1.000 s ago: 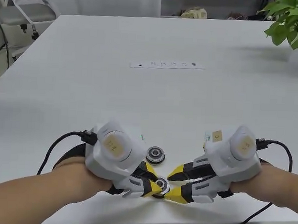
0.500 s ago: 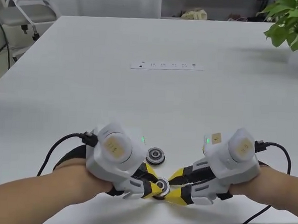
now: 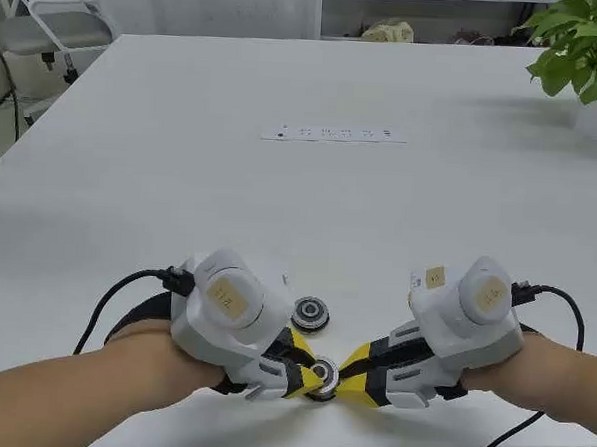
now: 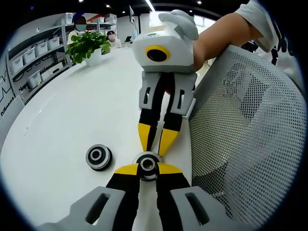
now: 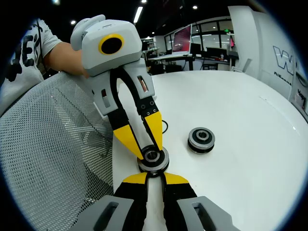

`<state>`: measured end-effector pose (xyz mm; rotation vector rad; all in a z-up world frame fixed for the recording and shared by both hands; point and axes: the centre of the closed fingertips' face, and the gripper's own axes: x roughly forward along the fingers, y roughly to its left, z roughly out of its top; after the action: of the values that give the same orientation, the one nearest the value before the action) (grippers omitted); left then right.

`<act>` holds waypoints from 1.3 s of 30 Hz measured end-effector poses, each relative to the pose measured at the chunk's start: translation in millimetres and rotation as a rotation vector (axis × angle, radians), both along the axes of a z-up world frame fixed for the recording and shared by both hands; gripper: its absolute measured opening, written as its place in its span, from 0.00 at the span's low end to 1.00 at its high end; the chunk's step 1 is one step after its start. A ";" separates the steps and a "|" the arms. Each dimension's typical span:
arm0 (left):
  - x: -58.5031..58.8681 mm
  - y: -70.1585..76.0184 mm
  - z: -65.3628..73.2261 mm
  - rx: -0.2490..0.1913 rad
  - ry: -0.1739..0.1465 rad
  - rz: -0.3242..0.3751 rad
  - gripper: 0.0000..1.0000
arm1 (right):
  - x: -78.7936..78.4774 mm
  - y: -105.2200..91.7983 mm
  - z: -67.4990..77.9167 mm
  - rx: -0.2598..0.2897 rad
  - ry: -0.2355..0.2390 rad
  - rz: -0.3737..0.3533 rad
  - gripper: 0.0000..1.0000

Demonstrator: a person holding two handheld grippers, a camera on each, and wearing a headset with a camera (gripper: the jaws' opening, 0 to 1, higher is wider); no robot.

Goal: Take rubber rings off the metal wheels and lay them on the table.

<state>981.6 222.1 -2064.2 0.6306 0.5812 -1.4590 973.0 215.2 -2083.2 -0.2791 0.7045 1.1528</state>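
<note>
A small metal wheel [image 3: 322, 373] with a black rubber ring is held just above the table's near edge, between both grippers. My left gripper [image 3: 308, 380] is shut on the wheel [image 4: 147, 164], with its yellow tips on either side. From the opposite side, my right gripper [image 3: 347, 381] has its jaws pinched together on the wheel's rim [image 5: 153, 160], at the rubber ring. The right gripper [image 4: 156, 143] comes into the left gripper view from above. A second wheel [image 3: 311, 312] with its ring on lies flat on the table just beyond, also seen as wheel [image 4: 99, 157] and wheel [image 5: 201, 139].
The white table [image 3: 310, 204] stretches far ahead, with a flat power strip [image 3: 333, 133] at its middle. A potted plant [image 3: 578, 48] stands at the far right and a chair [image 3: 49, 15] at the far left. A mesh chair back [image 4: 240, 125] sits close behind the table edge.
The right gripper's jaws have narrowed onto the wheel's rim. Both grippers and the wheel stay in the same spot near the table edge.
</note>
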 end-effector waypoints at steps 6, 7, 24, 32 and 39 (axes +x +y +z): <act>-0.2 -0.1 0.0 0.000 0.001 -0.001 0.06 | -0.5 -0.3 -0.6 -0.002 0.006 -0.004 0.05; -0.2 0.0 0.0 0.000 0.000 -0.001 0.06 | -0.5 -0.3 -0.6 -0.003 0.007 -0.004 0.04; -0.2 0.2 0.2 0.002 -0.003 -0.002 0.06 | 2.6 -1.6 -1.1 -0.004 0.026 -0.039 0.00; -0.5 0.0 0.2 0.002 -0.004 -0.001 0.06 | 2.5 -2.0 -1.0 0.002 0.037 -0.051 0.00; -0.7 -0.1 0.1 0.003 -0.005 -0.001 0.06 | 2.9 -2.5 -0.7 0.009 0.055 -0.070 0.00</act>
<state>980.9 222.0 -2064.1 0.6372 0.5792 -1.4572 975.9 212.7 -2083.9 -0.2139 0.7516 1.1006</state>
